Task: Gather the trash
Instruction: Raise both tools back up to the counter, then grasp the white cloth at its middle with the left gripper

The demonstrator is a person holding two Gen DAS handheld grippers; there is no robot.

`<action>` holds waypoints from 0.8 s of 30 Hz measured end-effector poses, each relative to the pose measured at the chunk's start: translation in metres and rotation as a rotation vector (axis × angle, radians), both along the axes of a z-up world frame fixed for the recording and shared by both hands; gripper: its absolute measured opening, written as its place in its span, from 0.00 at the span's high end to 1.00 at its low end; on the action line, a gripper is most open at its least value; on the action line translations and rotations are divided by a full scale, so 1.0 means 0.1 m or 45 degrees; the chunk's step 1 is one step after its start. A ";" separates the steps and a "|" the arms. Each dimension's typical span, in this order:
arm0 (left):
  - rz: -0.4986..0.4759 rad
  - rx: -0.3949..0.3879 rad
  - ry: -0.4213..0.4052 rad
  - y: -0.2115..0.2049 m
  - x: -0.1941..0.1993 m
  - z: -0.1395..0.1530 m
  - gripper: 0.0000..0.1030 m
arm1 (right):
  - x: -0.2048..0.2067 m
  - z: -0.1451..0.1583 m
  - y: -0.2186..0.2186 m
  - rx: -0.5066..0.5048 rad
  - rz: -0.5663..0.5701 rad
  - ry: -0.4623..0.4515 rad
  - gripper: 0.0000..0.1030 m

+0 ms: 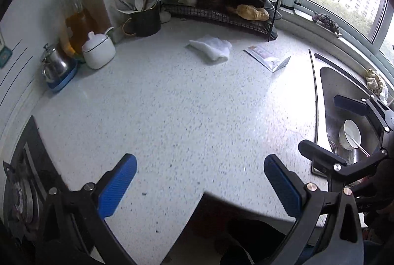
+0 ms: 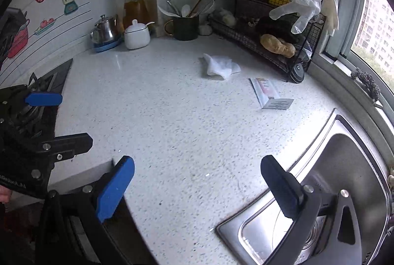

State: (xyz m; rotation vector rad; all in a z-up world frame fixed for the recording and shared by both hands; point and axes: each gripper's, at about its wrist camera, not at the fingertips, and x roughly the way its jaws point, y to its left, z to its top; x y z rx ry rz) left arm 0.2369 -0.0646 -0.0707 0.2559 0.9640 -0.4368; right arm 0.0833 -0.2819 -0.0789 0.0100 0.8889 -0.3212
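A crumpled white tissue (image 1: 211, 48) lies on the speckled white counter (image 1: 184, 112) near the wire rack; it also shows in the right wrist view (image 2: 220, 66). An empty foil wrapper (image 1: 268, 57) lies to its right, toward the sink; it also shows in the right wrist view (image 2: 269, 94). My left gripper (image 1: 199, 181) is open and empty above the counter's near edge, far from both. My right gripper (image 2: 197, 183) is open and empty over the counter's front edge beside the sink. Each gripper shows in the other's view, the right gripper (image 1: 327, 127) at the right and the left gripper (image 2: 64, 117) at the left.
A steel sink (image 2: 344, 191) with a bowl (image 1: 349, 134) is at the right. A gas stove (image 1: 22, 191) is at the left. At the back stand a wire rack (image 2: 266, 41), utensil mug (image 2: 184, 27), white sugar pot (image 2: 136, 36), kettle (image 2: 104, 30) and oil bottle (image 2: 134, 1).
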 end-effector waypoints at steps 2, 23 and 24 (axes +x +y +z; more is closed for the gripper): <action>-0.016 0.005 0.000 -0.20 0.19 0.00 0.01 | 0.07 0.03 -0.19 0.001 -0.024 -0.003 0.01; -0.077 0.053 0.111 -1.22 1.83 -0.14 0.01 | 0.63 0.06 -1.47 0.072 -0.237 0.060 0.01; -0.086 0.055 0.119 -1.25 1.90 -0.18 0.01 | 0.64 0.04 -1.50 0.075 -0.253 0.062 0.01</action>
